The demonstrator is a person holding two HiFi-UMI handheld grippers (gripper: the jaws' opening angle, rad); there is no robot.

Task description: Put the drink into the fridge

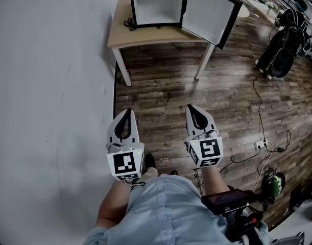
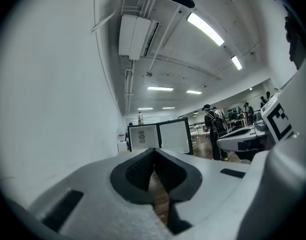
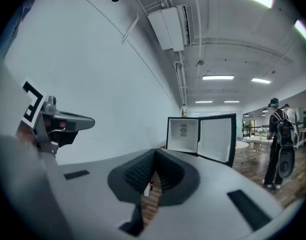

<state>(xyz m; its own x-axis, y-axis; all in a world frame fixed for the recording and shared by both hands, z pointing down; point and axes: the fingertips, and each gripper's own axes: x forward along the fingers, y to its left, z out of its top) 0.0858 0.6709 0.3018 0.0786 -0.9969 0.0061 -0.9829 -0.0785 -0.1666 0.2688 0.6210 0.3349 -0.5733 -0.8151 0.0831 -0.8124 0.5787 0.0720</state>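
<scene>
Evidently, my left hand-held gripper (image 1: 126, 112) and right hand-held gripper (image 1: 193, 108), both clenched empty, faced an upright bottle (image 3: 184, 110), which I took for the drink, atop the fridge (image 3: 183, 134), well ahead and neither clearly nearer.

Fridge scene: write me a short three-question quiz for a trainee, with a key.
1. True or false: the fridge has its door open.
2. The fridge sits on: A) the floor, B) a wooden table, C) a chair.
3. Fill in: the left claw and the right claw are both ____, holding nothing.
Key: 1 true; 2 B; 3 shut.
</scene>
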